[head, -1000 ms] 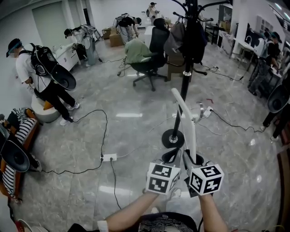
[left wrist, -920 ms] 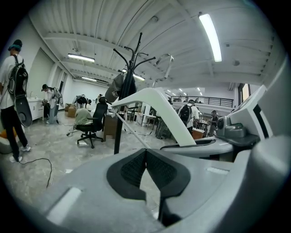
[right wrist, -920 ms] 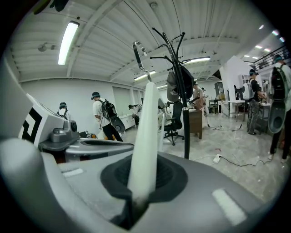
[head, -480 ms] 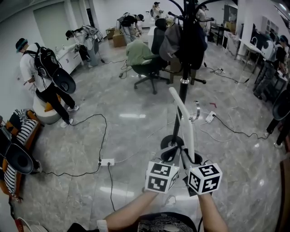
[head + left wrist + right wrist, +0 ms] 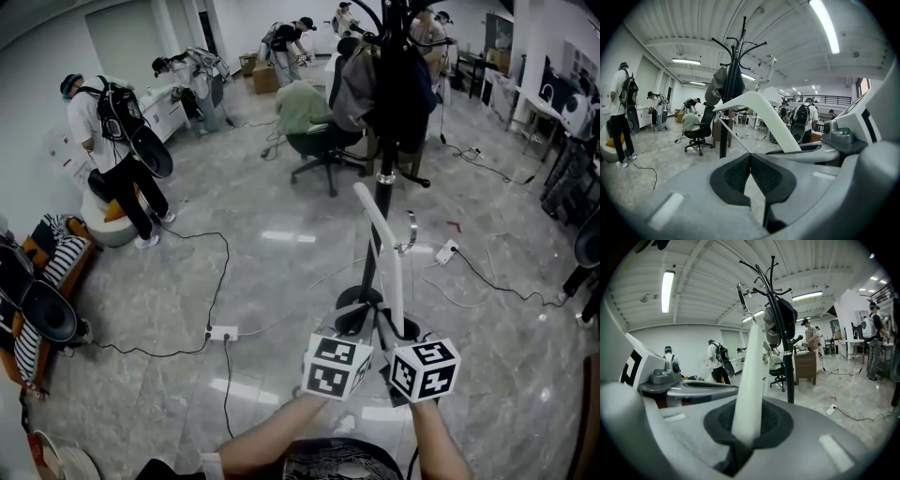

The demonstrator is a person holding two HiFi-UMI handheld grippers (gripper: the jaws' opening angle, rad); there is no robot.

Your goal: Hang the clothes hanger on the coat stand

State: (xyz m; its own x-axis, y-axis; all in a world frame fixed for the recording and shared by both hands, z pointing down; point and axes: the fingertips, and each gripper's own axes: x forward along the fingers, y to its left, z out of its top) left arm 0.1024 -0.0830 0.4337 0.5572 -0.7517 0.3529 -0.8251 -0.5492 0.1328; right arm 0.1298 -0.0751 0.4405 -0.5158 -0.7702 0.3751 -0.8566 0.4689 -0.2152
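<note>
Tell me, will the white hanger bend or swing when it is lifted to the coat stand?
The white hanger is probably stiff: its thick arm stands straight from the right tongs without sagging. It looks light, likely plastic. Its metal hook, a separate piece, may swivel.

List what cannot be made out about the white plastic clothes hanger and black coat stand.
Black coat stand: top cut off by head view's upper edge; base hidden behind right gripper in its view.
White plastic clothes hanger: lower end hidden behind marker cubes, head view.
</note>
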